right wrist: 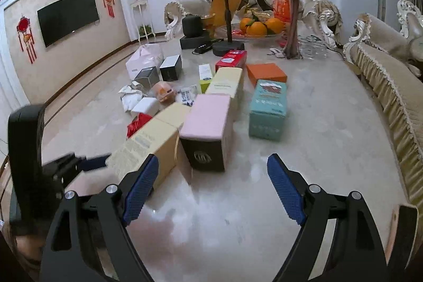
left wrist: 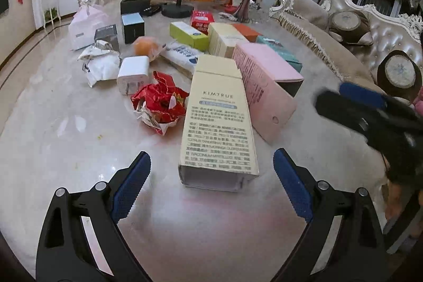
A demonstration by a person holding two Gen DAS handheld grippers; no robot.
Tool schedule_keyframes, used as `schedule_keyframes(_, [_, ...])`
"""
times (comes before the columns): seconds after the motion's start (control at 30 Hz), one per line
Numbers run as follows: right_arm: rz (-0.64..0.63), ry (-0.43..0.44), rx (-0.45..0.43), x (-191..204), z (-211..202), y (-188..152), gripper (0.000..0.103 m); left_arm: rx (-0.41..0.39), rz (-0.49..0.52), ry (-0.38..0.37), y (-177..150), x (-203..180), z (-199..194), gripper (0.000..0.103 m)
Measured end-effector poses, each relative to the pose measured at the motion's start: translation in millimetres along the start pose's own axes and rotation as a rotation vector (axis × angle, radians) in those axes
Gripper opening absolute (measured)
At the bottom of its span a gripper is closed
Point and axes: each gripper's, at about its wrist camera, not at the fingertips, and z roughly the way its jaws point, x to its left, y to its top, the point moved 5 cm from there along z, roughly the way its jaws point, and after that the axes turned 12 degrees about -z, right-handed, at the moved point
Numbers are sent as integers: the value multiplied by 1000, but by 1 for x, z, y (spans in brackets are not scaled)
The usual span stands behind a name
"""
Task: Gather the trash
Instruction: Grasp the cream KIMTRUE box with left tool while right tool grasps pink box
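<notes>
A cream KIMTRUE box [left wrist: 219, 120] lies flat on the marble table, its open end toward my left gripper [left wrist: 211, 184], which is open and empty just short of it. A crumpled red wrapper [left wrist: 158, 102] lies left of the box, and crumpled white paper [left wrist: 100, 65] sits farther left. A pink box [left wrist: 264, 86] lies right of the cream one. My right gripper [right wrist: 212, 186] is open and empty, in front of the pink box [right wrist: 206, 118] and cream box [right wrist: 148, 144]. The right gripper also shows blurred in the left wrist view [left wrist: 370, 110].
Many boxes cover the table: teal [right wrist: 268, 107], orange [right wrist: 265, 73], red [right wrist: 231, 58], green [left wrist: 189, 35], black [left wrist: 133, 27]. A white charger [left wrist: 132, 75], a bagged orange [left wrist: 145, 45], a fruit bowl [right wrist: 253, 29], a phone stand [right wrist: 228, 46] and a vase [right wrist: 292, 41] stand beyond. Sofas line the right.
</notes>
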Motion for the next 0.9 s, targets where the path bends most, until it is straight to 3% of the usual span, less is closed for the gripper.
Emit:
schedule_keyframes(0.2, [-41, -71, 52, 2, 30, 14, 80, 10, -22, -9, 4, 4, 5, 91])
schedule_keyframes(0.5, [-26, -83, 126, -9, 56, -1, 78, 21, -33, -23, 5, 1, 13, 91])
schedule_keyframes(0.53, [-19, -74, 126, -10, 55, -2, 75, 20, -27, -19, 5, 0, 13, 91])
schedule_keyframes(0.6, [-11, -56, 131, -11, 56, -2, 56, 16, -26, -16, 5, 0, 14, 91])
schedule_keyframes(0.67, [-7, -45, 133, -11, 57, -3, 54, 14, -32, -14, 6, 0, 15, 91])
schedule_keyframes(0.7, [-3, -36, 133, -12, 57, -3, 51, 11, -36, -12, 7, 1, 15, 89])
schedule_keyframes(0.8, [-5, -24, 133, -11, 55, -4, 44, 11, -25, -26, 7, -1, 15, 45])
schedule_keyframes(0.9, [6, -12, 125, -9, 49, -8, 44, 4, -12, -25, 5, -1, 13, 45])
